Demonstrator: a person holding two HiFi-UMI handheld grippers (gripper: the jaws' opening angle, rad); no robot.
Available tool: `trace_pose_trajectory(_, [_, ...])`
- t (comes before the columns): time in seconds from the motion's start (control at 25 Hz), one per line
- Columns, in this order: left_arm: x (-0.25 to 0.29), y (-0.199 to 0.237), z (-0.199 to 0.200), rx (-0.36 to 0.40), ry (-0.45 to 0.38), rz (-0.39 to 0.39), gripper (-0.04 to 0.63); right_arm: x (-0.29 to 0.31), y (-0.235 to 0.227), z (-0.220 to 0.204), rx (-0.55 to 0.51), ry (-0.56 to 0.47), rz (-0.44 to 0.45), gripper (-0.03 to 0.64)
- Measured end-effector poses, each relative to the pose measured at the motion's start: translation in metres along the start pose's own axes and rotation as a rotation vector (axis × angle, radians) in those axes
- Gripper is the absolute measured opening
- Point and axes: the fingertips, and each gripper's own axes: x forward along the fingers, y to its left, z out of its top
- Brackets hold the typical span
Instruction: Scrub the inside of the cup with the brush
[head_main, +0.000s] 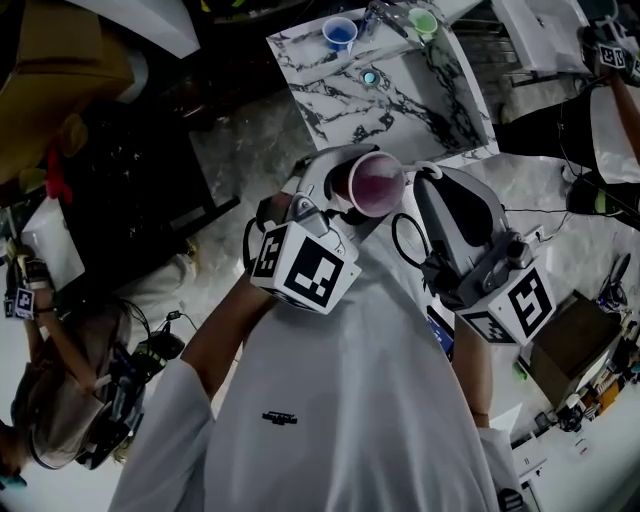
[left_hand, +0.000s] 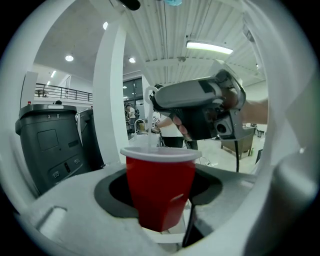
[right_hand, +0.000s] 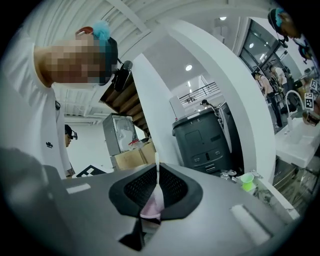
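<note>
My left gripper (head_main: 343, 188) is shut on a red plastic cup (head_main: 377, 183), raised in front of my chest with its open mouth tipped up toward my head. In the left gripper view the cup (left_hand: 160, 190) stands upright between the jaws, white rim on top. My right gripper (head_main: 428, 182) sits just right of the cup's rim, shut on the brush (right_hand: 156, 192), which has a pink part in the jaws and a thin white stem pointing outward. A thin white stem (left_hand: 148, 117) shows just behind the cup's rim; I cannot tell whether it is inside.
A marble-patterned table (head_main: 400, 95) lies ahead, carrying a blue cup (head_main: 340, 33), a green cup (head_main: 424, 22) and a small teal object (head_main: 370, 77). Another person (head_main: 60, 400) stands at lower left. Dark bins (left_hand: 47, 145) stand by a white pillar.
</note>
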Motion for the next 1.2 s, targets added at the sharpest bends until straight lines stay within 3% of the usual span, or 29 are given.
trace_pose_trajectory(0.28, [0.002,0.005,0.004,-0.003,-0.003,0.007,0.258,-0.016,-0.007,-0.009,-0.033,0.049,-0.046,0.023])
trace_pose_trajectory(0.6, [0.014,0.01,0.0,0.032,0.008,-0.001,0.258,-0.019,0.007,-0.023,0.001,0.089,-0.012,0.023])
trace_pose_trajectory(1.2, [0.009,0.001,-0.003,0.036,0.017,-0.006,0.258,0.006,0.019,-0.009,0.012,0.015,0.049,0.023])
